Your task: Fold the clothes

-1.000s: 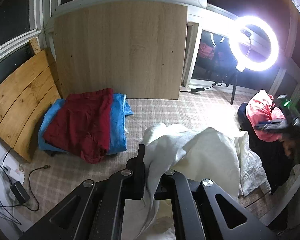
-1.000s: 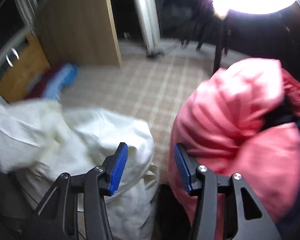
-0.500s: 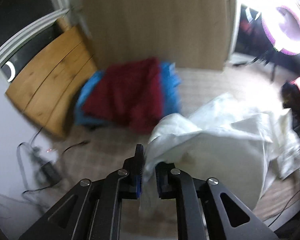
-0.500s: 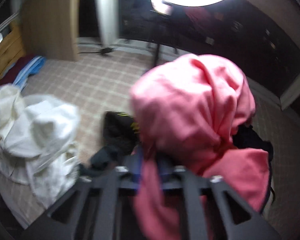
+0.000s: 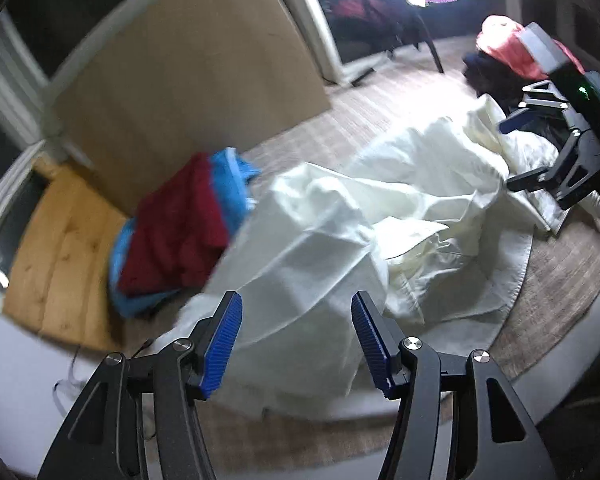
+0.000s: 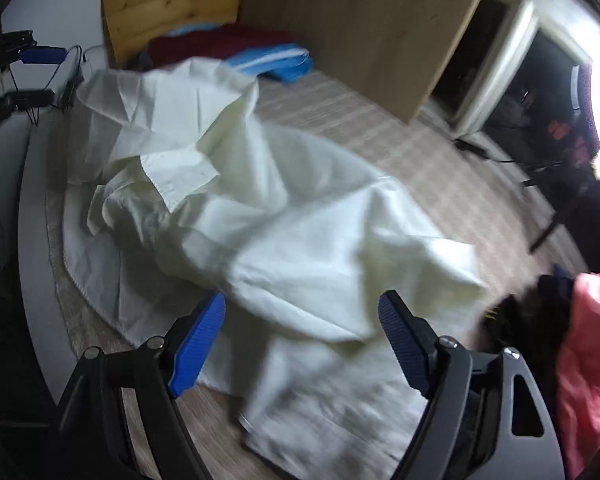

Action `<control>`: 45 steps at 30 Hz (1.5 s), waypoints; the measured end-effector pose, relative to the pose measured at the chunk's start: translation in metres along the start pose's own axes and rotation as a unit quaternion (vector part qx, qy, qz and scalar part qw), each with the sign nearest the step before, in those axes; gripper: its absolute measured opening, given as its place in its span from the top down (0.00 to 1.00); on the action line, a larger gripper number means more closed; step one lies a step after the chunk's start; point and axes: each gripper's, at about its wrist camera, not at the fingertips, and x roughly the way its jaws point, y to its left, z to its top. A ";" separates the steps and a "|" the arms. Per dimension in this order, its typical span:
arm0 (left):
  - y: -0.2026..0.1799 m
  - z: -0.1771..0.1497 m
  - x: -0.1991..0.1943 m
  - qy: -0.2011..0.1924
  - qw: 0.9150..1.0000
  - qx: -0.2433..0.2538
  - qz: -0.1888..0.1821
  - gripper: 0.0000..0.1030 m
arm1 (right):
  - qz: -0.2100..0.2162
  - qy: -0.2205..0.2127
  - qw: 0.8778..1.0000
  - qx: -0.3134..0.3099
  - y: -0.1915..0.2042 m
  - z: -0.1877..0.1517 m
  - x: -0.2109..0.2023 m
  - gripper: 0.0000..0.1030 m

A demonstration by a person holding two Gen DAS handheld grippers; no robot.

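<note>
The crumpled white garment [image 5: 340,216] lay heaped across the frame's middle on the checked floor [image 6: 440,168], directly ahead of both the left gripper [image 5: 296,340] and right gripper [image 6: 302,344], each spread wide and empty.

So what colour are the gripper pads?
Blue, ribbed pads; clearest in the left wrist view.

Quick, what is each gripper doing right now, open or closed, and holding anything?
Left gripper: open, holding nothing, above the white cloth.
Right gripper: open, holding nothing, above the same cloth.
</note>
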 end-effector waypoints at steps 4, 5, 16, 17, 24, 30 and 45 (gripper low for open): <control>-0.003 0.010 0.040 0.022 0.999 0.007 -0.024 0.88 | 0.002 0.034 0.999 0.007 0.008 0.007 0.031 0.24; -0.001 0.012 0.050 0.033 0.999 0.008 -0.040 1.00 | -0.001 0.040 0.999 0.011 0.009 0.006 0.036 0.34; 0.093 0.001 0.007 -0.015 0.992 -0.091 -0.085 1.00 | -0.050 -0.020 0.990 0.133 -0.068 -0.006 -0.049 0.93; 0.106 -0.005 0.001 -0.018 0.991 -0.105 -0.077 1.00 | -0.063 -0.023 0.988 0.142 -0.077 -0.006 -0.058 0.93; 0.155 -0.042 0.024 0.040 0.989 -0.143 0.018 0.97 | -0.254 0.051 0.946 0.193 -0.151 0.006 -0.028 0.59; 0.137 -0.051 0.011 0.024 0.993 -0.111 0.018 0.78 | -0.178 -0.017 0.957 0.227 -0.108 -0.023 -0.075 0.42; 0.027 -0.031 0.027 -0.004 0.988 0.043 -0.149 0.64 | -0.045 0.022 0.964 0.260 0.018 -0.045 0.011 0.28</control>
